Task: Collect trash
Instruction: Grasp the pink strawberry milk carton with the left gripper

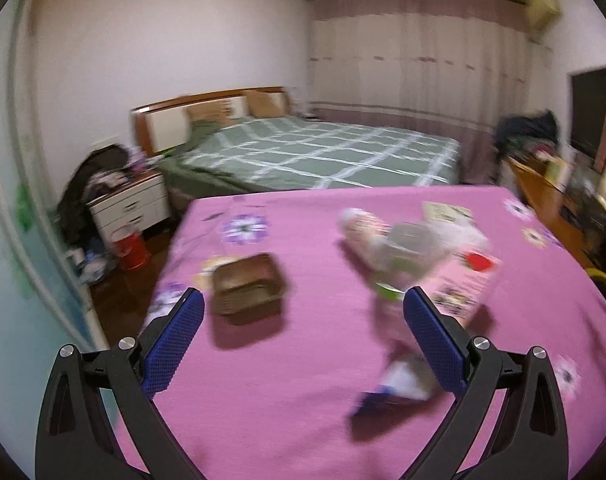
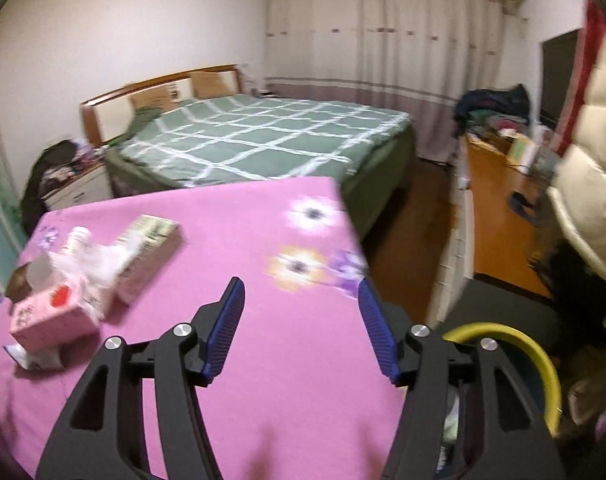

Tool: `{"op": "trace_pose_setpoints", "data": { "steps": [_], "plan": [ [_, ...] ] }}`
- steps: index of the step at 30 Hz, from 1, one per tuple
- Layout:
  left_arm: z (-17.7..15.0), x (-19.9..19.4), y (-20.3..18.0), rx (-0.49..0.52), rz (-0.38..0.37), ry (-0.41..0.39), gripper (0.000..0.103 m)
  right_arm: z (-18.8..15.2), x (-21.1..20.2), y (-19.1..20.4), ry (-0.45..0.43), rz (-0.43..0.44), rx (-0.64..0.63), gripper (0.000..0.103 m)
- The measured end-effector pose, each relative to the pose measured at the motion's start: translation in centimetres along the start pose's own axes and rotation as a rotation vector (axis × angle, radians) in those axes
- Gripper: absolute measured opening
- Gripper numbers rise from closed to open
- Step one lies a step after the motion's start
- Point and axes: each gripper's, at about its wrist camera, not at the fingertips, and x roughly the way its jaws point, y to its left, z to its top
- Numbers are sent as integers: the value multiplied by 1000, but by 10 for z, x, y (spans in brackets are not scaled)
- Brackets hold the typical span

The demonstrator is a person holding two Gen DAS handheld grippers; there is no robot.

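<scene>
Just ahead of left claw (image 1: 303, 304): trash (image 1: 415, 256).

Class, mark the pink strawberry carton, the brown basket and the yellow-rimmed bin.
pink strawberry carton (image 2: 53, 317): right wrist view, front face.
brown basket (image 1: 247, 285): left wrist view, inside.
yellow-rimmed bin (image 2: 543, 364): right wrist view, rim.

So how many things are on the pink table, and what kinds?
Cartons: 2, a pink carton and a green carton
Bottles: 1, a bottle
Cups: 1, a clear cup
Baskets: 1, a basket
Wrappers: 1, a wrapper
Total: 6, though blur may hide more.
</scene>
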Motion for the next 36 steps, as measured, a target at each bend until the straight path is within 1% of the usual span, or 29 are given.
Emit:
{"op": "trace_pose_setpoints", "data": {
  "steps": [3, 5, 6, 10, 13, 17, 22, 26, 28, 30, 33, 36],
  "plan": [
    [1, 4, -32, 110, -71, 41, 98, 1, 12, 18, 19, 35, -11, 56],
    [2, 6, -50, 153, -99, 63, 98, -3, 17, 23, 38, 38, -25, 56],
    [4, 10, -58, 167, -133, 85, 98, -7, 19, 24, 50, 48, -22, 56],
    [11, 28, -72, 144, -206, 151, 98, -10, 24, 27, 70, 66, -22, 57],
    [12, 44, -73, 123, -218, 201, 98, -12, 23, 29, 70, 84, -22, 57],
    [10, 62, -71, 97, -266, 258, 98, -14, 23, 31, 64, 85, -29, 60],
    [6, 64, -87, 145, -321, 284, 98, -14, 22, 29, 62, 88, -25, 61],
    [3, 52, -107, 178, -382, 284, 98, -14, 21, 27, 57, 89, -15, 61],
    [5, 44, -118, 183, -456, 286, 98, -13, 20, 26, 56, 90, -12, 61],
    [7, 37, -130, 204, -495, 281, 98, -13, 20, 26, 54, 93, -10, 61],
    [14, 39, -142, 232, -435, 278, 98, -12, 18, 24, 48, 94, -6, 62],
    [21, 55, -149, 225, -374, 319, 98, -12, 18, 22, 45, 93, 4, 62]
  ]
}}
